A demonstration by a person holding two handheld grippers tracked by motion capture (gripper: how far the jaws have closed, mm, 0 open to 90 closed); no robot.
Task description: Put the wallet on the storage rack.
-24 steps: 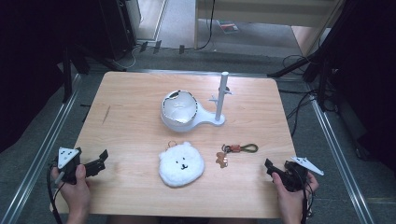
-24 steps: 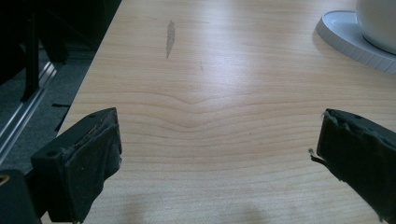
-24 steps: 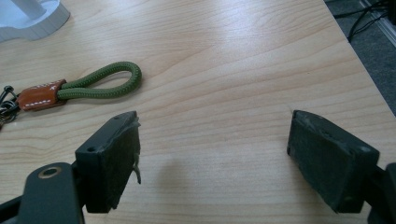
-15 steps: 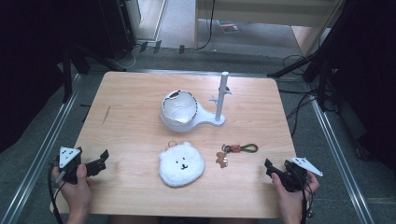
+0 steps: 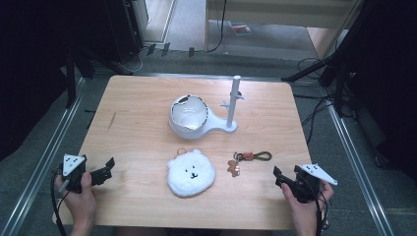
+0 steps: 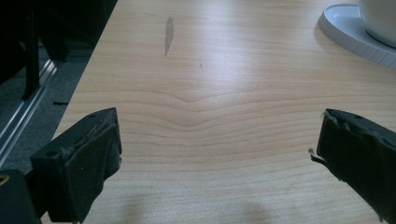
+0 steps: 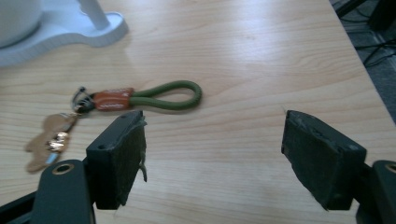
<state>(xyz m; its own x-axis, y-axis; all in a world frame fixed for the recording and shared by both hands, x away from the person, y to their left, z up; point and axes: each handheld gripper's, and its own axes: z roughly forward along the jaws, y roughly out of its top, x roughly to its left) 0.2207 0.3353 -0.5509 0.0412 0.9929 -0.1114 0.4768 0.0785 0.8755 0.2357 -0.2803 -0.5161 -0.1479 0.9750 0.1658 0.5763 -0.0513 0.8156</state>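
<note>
Nothing has moved since the earlier frames: our left gripper (image 5: 104, 169) and right gripper (image 5: 279, 178) rest at the table's (image 5: 147, 113) near corners, jaws wide and empty. Nearest our right gripper lies the keychain (image 7: 140, 98), apart from it, beside the plush (image 5: 191, 172).

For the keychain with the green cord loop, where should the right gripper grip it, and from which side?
Probably at the green cord loop of the keychain, coming in from the right gripper side. The loop lies flat, pointing right, clear of the charm.
</note>
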